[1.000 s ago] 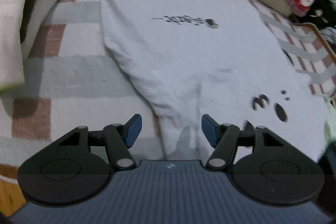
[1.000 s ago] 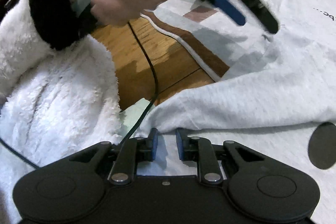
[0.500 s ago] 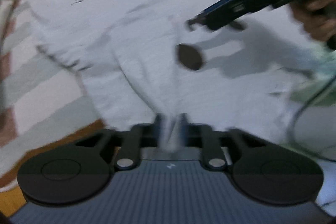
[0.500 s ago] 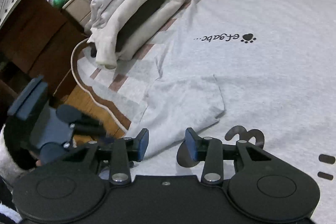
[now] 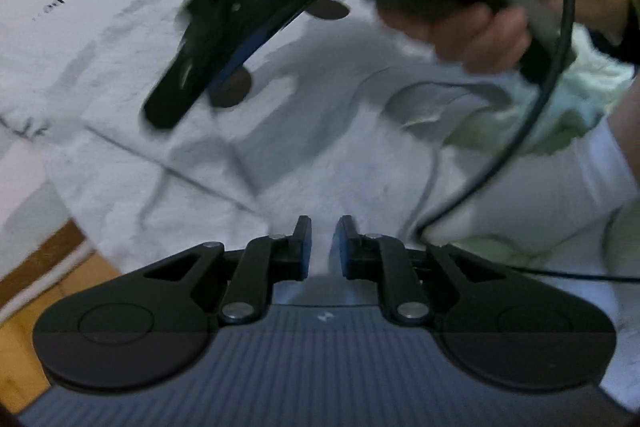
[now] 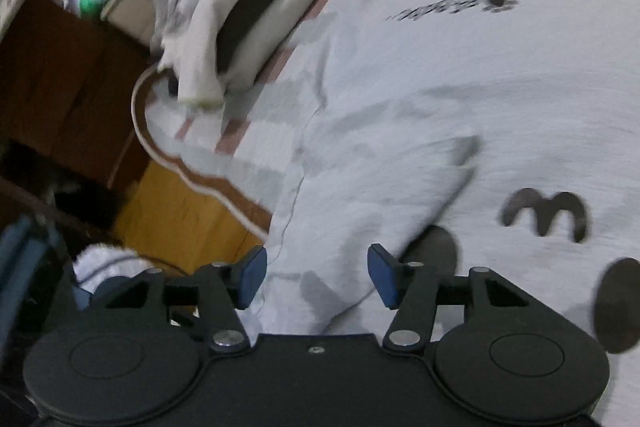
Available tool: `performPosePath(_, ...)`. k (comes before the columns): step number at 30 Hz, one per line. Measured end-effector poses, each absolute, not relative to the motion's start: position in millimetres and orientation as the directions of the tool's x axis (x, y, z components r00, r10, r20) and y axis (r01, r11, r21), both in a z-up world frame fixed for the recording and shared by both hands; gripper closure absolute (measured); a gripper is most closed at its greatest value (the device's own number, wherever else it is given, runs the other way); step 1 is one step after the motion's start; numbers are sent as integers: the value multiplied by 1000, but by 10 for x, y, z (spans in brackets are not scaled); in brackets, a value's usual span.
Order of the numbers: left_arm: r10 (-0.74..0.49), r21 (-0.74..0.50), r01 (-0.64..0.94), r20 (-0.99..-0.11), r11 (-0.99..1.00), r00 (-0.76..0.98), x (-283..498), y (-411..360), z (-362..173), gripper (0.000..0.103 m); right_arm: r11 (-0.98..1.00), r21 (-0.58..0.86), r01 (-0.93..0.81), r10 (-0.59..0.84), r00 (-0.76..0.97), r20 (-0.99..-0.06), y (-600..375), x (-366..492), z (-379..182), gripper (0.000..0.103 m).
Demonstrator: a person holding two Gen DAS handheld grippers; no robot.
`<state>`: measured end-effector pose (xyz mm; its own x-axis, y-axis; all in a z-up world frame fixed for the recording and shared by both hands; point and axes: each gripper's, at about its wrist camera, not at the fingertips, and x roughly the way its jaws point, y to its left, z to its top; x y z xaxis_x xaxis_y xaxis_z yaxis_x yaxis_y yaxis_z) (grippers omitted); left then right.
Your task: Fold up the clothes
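The grey tee point(image 6: 460, 75) is lying spread on a checked mat point(image 6: 240, 131) over a wood floor point(image 6: 180, 211), with its near sleeve point(image 6: 384, 195) already turned in over the body.

The right tongs point(image 6: 316, 277) are standing released, pads wide apart, hovering over the folded sleeve edge and holding nothing. The left tongs point(image 5: 322, 247) are nearly clenched, with a narrow gap left. Pale cloth is showing in that gap, but I cannot tell whether they are gripping it or merely hanging above it.

Risks, as I judge them:
1. The 2 tools are working very close together. In the left view the right tool point(image 5: 224, 39) and its hand point(image 5: 492, 7) are sweeping across just ahead, so a collision or a snagged fold seems likely if both keep converging.
2. A black cable point(image 5: 536, 131) is looping over the cloth beside the left tongs and could drag across the tee and pull the sleeve open.
3. If the left tongs are pinching only 1 layer, lifting would bunch the cloth rather than fold it.
4. Both views are blurred by motion, so any grasp now would be poorly aimed.

Writing: a small dark line of print point(image 6: 452, 9) ending in a paw mark is running across the chest, too smeared to read. Larger dark shapes point(image 6: 544, 213) near the hem are resembling an "m" plus ovals. No brand is legible.
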<state>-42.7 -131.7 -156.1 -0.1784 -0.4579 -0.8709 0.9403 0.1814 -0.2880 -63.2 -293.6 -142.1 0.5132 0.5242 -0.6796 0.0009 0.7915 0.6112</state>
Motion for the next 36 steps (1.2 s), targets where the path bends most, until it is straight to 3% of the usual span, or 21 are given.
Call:
performPosePath(4,-478,-341,913,-855,223,-203,-285,-1257,-1542,90,873,466,-141,473,477,-741,-2562,-598,-1473,43)
performPosePath(5,-485,-352,907,-850,231,-207,-250,-1235,-1529,88,888,425,-177,455,483,-748,-2527,-621,-1472,49)
performPosePath(6,-509,-352,899,-841,260,-182,-180,-1173,-1459,83,899,383,-213,437,489,-755,-2494,-645,-1471,89)
performPosePath(7,-539,-347,889,-830,298,-143,-93,-1092,-1364,76,917,338,-213,400,482,-780,-2504,-678,-1440,101)
performPosePath(8,-567,-343,877,-817,336,-102,-7,-1012,-1268,70,932,293,-213,360,474,-803,-2517,-712,-1408,101)
performPosePath(9,-592,-340,863,-803,373,-60,80,-931,-1173,68,933,323,-157,358,478,-802,-2627,-777,-1383,101)
performPosePath(11,-643,-356,822,-766,444,15,281,-739,-1000,49,905,424,-28,386,473,-792,-2870,-910,-1388,101)
performPosePath(13,-621,-314,782,-775,539,117,562,-737,-904,42,864,496,88,413,439,-798,-3057,-1035,-1539,102)
performPosePath(16,-497,-127,774,-827,621,263,955,-1000,-938,42,818,548,176,439,425,-792,-3204,-1144,-1644,102)
performPosePath(18,-471,-91,768,-833,634,290,1145,-1206,-1093,40,807,562,182,448,431,-783,-3229,-1162,-1635,98)
performPosePath(20,-456,-102,755,-846,648,277,1324,-1393,-1314,38,802,573,165,458,445,-770,-3219,-1151,-1598,83)
performPosePath(21,-452,-132,739,-856,661,251,1387,-1447,-1469,38,799,581,156,464,454,-760,-3210,-1146,-1583,64)
performPosePath(22,-442,-157,720,-868,676,226,1409,-1489,-1628,38,795,589,147,470,464,-751,-3202,-1142,-1568,54)
performPosePath(24,-409,-128,720,-883,682,231,1348,-1470,-1779,45,766,628,141,508,467,-724,-3177,-1144,-1565,53)
performPosePath(25,-413,-105,738,-876,667,249,1294,-1463,-1792,59,745,658,113,547,461,-699,-3135,-1139,-1554,52)
performPosePath(26,-426,-79,761,-863,643,271,1232,-1463,-1783,85,726,684,74,589,447,-674,-3088,-1131,-1542,52)
performPosePath(30,-465,-113,754,-843,647,272,1221,-1383,-1724,92,639,768,-50,729,356,-584,-2797,-941,-1584,50)
performPosePath(36,-516,-251,678,-828,690,219,1396,-1194,-1708,93,585,811,-30,768,341,-541,-2385,-721,-1777,46)
